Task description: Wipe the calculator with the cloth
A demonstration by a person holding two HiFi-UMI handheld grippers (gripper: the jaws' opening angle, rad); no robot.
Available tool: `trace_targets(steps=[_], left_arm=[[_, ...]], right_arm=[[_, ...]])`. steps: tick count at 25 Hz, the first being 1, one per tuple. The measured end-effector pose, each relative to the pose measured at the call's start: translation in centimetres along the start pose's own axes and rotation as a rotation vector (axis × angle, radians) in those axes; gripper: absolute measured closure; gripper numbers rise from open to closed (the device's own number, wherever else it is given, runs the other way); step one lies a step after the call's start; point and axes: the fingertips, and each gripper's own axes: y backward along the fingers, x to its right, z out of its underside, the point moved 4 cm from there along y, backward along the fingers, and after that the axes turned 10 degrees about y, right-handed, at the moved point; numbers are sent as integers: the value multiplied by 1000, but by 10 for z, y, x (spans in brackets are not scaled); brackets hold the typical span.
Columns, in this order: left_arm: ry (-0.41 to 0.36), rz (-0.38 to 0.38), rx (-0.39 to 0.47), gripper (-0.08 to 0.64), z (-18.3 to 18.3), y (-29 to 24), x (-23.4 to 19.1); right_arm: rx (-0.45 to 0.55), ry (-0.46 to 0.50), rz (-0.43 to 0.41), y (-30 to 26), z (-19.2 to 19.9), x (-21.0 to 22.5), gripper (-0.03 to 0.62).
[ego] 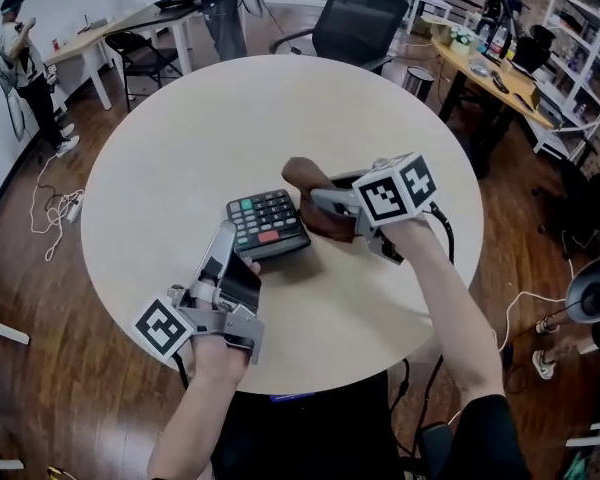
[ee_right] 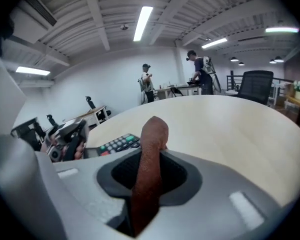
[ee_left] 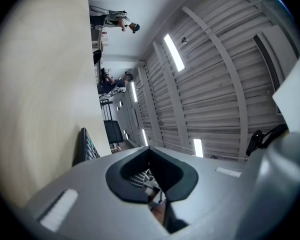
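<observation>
The dark calculator (ego: 268,223) with green and red keys lies near the middle of the round cream table (ego: 170,168). My right gripper (ego: 325,204) is shut on a brown cloth (ego: 310,186), and the cloth's bunched end rests at the calculator's right edge. In the right gripper view the cloth (ee_right: 151,149) sticks up out of the jaws, with the calculator (ee_right: 117,143) just beyond on the left. My left gripper (ego: 246,268) is shut, its tips at the calculator's near left corner. In the left gripper view the calculator (ee_left: 85,148) shows edge-on beside the jaws, not between them.
A black office chair (ego: 355,18) stands at the table's far side. Desks with two people (ego: 25,63) are at the back left. A cluttered wooden desk (ego: 490,68) and white shelves are at the right. Cables (ego: 55,208) lie on the wooden floor.
</observation>
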Motion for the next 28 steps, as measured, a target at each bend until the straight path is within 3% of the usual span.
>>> trace_targets(steps=[3,5,15,21,23,28], left_arm=[[-4,-5,4,574,-1,0,-4],[-10,-13,8,575,-2,-3,-6],[-56,-35,18,574,-6,-11,-11],[-56,-85,20,564,-17,-18,-20],[-95,-102,24,574,-27,-23,-24],[-75,-159,59,568,-60,-38,-41]], right_arm=[[-12,-62,56,-33,-8,22,500],[-43,-69,40,-47,-9,21,500],[28,-19,-61,6,20,-54,500],[65,75,-243,32,13,-115,500],[100,84,-202,38,2,-94,500],[91,3,89,28,-8,17,500]])
